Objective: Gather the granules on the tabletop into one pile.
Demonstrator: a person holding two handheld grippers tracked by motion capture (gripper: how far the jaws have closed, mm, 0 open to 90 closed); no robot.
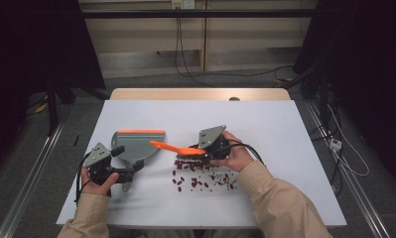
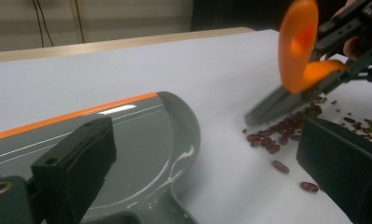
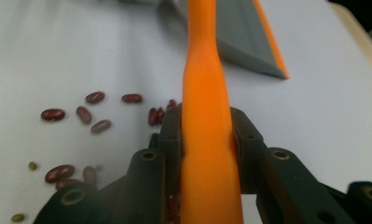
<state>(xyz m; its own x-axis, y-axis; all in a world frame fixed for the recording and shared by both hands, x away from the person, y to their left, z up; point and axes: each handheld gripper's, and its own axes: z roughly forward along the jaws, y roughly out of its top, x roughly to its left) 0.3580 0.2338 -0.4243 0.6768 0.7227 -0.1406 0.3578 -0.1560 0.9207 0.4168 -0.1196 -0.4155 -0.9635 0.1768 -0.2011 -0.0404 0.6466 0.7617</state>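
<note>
A grey dustpan [image 1: 136, 143] with an orange front lip lies on the white table at the left. My left gripper [image 1: 123, 164] is at its handle, jaws open wide on either side of it; in the left gripper view the dustpan [image 2: 141, 140] lies between the jaws of my left gripper [image 2: 207, 140]. My right gripper [image 1: 201, 150] is shut on the orange handle of a small brush [image 1: 174, 147]. The brush [image 3: 207, 116] points toward the dustpan [image 3: 249, 37]. Its grey bristles [image 2: 277, 105] touch down among scattered red beans [image 1: 200, 176], which also lie beside the pan [image 2: 272, 137].
The beans [image 3: 81, 114], with a few small green ones among them, spread over the white tabletop [image 1: 265, 124] from its middle toward my right hand. A wooden edge runs along the far side of the table [image 1: 200, 94]. Cables trail over the floor beyond.
</note>
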